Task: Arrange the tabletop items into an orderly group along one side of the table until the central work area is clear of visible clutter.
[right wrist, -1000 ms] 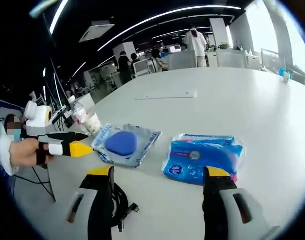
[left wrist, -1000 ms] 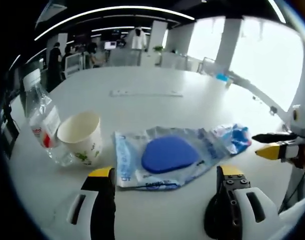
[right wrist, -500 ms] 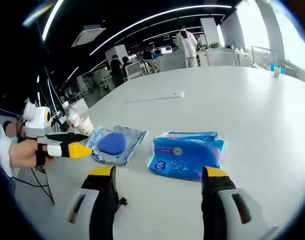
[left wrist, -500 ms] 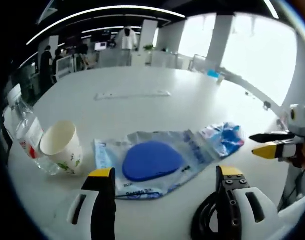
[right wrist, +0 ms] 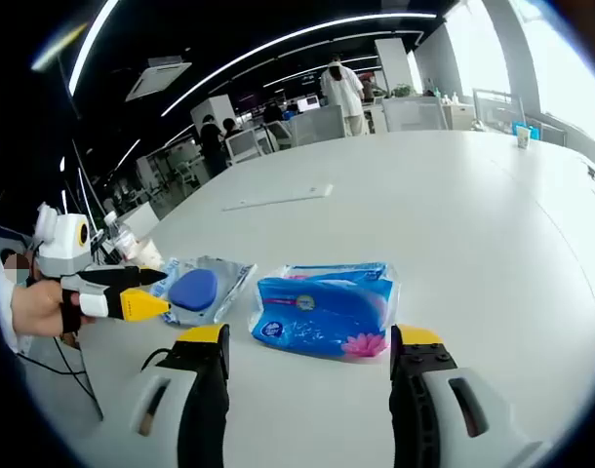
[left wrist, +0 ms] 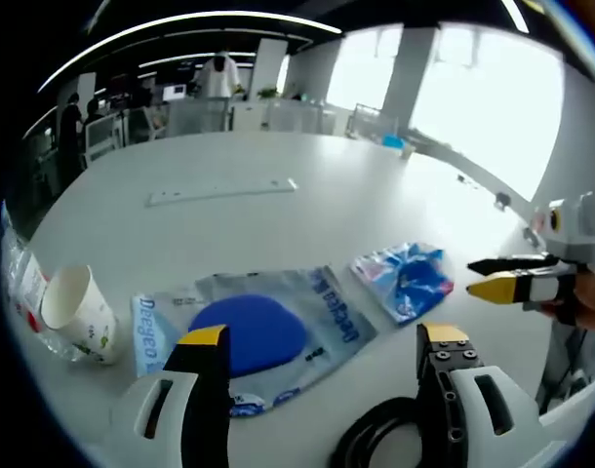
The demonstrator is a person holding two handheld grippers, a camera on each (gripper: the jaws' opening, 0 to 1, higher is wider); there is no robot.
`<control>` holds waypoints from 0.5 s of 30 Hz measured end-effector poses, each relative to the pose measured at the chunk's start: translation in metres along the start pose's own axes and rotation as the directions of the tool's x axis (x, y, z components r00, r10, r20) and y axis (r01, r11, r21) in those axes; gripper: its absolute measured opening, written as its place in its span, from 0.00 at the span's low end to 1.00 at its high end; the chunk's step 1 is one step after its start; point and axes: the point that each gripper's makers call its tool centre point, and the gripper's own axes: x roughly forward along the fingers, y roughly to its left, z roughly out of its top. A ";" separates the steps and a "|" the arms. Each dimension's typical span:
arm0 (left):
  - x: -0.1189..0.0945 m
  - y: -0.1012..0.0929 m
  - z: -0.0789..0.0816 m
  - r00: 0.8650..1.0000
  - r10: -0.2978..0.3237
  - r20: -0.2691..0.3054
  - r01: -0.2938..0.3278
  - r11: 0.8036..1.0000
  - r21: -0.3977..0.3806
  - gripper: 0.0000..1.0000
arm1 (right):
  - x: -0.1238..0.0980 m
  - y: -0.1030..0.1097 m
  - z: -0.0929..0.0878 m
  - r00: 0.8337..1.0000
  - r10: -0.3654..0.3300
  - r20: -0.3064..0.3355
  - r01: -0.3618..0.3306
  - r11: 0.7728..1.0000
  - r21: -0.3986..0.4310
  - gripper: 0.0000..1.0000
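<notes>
Tabletop items lie in a loose row near the table's (left wrist: pixel 278 146) close edge: in my left gripper view a paper cup (left wrist: pixel 78 314) leans against a plastic bottle (left wrist: pixel 19 292) at the far left, beside them a clear pouch with a blue pad (left wrist: pixel 254 327) inside, then a blue tissue pack (left wrist: pixel 405 281) just past the pouch's corner. My left gripper (left wrist: pixel 322 341) has its jaws spread wide over the pouch, gripping nothing — a black cable loop (left wrist: pixel 376 439) curls between them at the table edge. In my right gripper view the right gripper (right wrist: pixel 307 341) is also wide apart and empty, with the tissue pack (right wrist: pixel 322 310) lying just ahead between its jaws. A long white strip (left wrist: pixel 222 190) lies farther out, well apart from the rest
</notes>
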 end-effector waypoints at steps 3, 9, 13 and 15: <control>0.010 -0.012 0.001 1.000 -0.025 -0.008 0.025 1.000 0.007 0.74 | 0.001 -0.008 0.002 1.000 -0.011 0.005 0.011 1.000 0.015 0.65; 0.024 -0.033 0.007 0.998 -0.068 -0.020 0.068 0.998 -0.005 0.70 | 0.004 -0.026 0.005 0.999 -0.043 0.010 0.043 0.998 0.041 0.63; 0.033 -0.047 0.013 0.995 -0.099 -0.030 0.100 0.995 0.029 0.68 | 0.006 -0.034 0.007 0.998 -0.052 0.019 0.051 0.997 0.066 0.60; 0.037 -0.053 0.015 0.993 -0.111 -0.032 0.112 0.993 0.031 0.67 | 0.007 -0.036 0.007 0.998 -0.057 0.020 0.055 0.996 0.064 0.59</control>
